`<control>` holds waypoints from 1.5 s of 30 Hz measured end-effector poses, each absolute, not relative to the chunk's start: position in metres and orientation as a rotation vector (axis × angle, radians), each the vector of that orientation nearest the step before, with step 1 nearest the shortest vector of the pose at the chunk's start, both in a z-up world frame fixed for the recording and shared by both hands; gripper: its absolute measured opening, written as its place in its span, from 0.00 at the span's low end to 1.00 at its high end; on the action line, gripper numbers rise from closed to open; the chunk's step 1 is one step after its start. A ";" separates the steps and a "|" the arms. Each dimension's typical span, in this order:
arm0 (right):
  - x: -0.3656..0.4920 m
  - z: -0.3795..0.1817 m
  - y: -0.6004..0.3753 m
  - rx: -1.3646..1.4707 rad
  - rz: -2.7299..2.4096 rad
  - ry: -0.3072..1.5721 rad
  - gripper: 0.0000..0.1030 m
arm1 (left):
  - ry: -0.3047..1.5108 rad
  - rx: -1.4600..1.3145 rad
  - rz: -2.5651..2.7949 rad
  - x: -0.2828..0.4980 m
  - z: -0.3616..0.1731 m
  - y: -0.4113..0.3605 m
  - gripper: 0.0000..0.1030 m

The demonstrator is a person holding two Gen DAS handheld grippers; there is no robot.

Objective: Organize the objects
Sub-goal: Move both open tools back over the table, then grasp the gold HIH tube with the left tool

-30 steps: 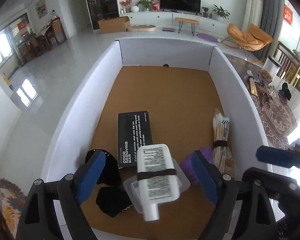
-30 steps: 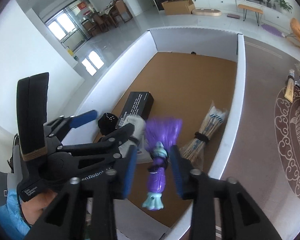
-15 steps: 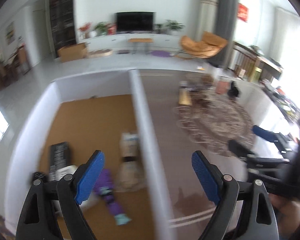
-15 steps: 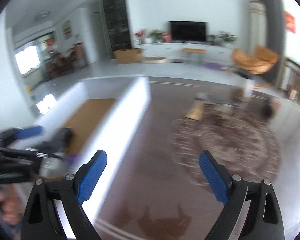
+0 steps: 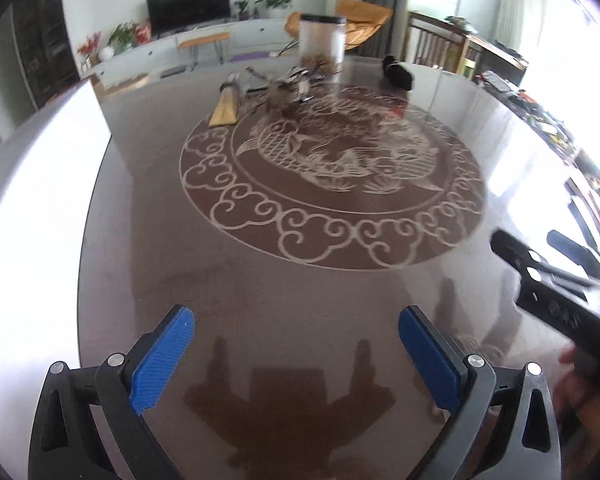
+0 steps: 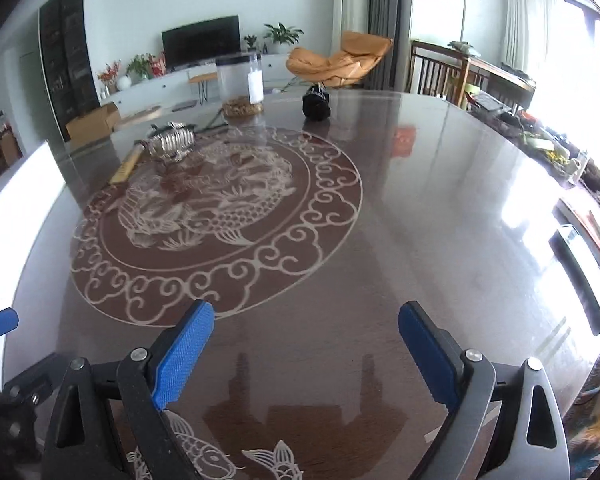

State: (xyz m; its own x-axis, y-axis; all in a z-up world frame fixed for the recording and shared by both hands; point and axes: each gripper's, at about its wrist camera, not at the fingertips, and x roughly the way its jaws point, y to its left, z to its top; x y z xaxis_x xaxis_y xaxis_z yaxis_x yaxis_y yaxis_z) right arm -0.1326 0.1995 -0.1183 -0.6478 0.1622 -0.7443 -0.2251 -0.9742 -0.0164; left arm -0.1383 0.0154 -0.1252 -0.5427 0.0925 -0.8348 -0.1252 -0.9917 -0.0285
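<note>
Both grippers hang open and empty over a glossy brown table with a white fish pattern (image 5: 332, 168). My left gripper (image 5: 296, 352) and my right gripper (image 6: 306, 348) have blue pads spread wide. At the table's far side lie a clear jar with a black lid (image 5: 322, 46), a wooden-handled piece (image 5: 226, 106), a shiny metal object (image 6: 172, 144) and a small black object (image 5: 398, 74). The jar (image 6: 240, 84) and black object (image 6: 316, 106) also show in the right wrist view. The white box's wall (image 5: 28, 240) stands at the left.
The right gripper's black body (image 5: 560, 300) shows at the right edge of the left wrist view. A flat dark device (image 6: 584, 268) lies near the table's right edge. Chairs, an orange lounger (image 6: 336, 62) and a TV unit stand beyond the table.
Both grippers have swung right, away from the white box and its contents, and now face the patterned table. The purple doll and white bottle are out of view. Jaws stay open.
</note>
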 end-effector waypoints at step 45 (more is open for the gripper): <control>-0.148 -0.151 0.191 -1.390 2.611 0.123 1.00 | 0.016 -1.701 2.623 -0.224 -0.150 -0.003 1.00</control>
